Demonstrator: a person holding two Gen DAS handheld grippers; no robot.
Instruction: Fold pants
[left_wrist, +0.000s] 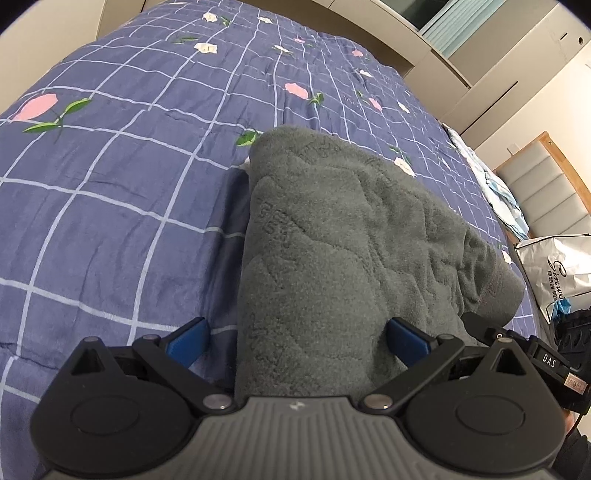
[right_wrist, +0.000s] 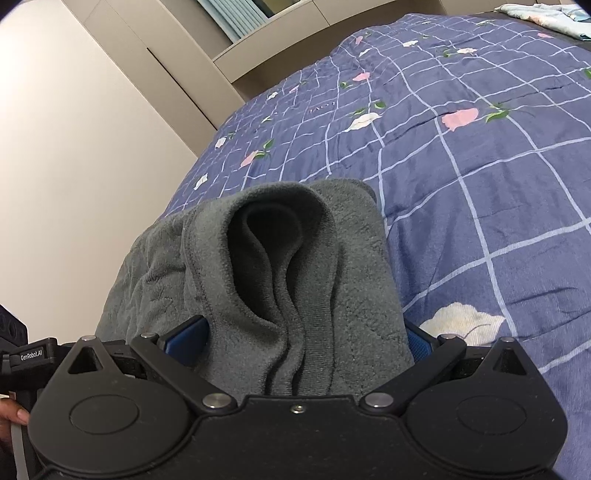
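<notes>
Folded grey fleece pants (left_wrist: 332, 240) on blue checked floral bedspread (left_wrist: 110, 177); left hand-held gripper (left_wrist: 295, 339) and right hand-held gripper (right_wrist: 306, 339) each clamped on pants.

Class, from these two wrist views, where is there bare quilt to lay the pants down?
Bare blue checked floral quilt lies left of the grey fleece pants in the left view, right of them in the right view. Crowded: white shopping bag, pale bedding.

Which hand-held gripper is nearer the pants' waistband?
Right. The right hand-held gripper straddles the waistband of the grey pants; the left hand-held gripper straddles the plain fleece end.
</notes>
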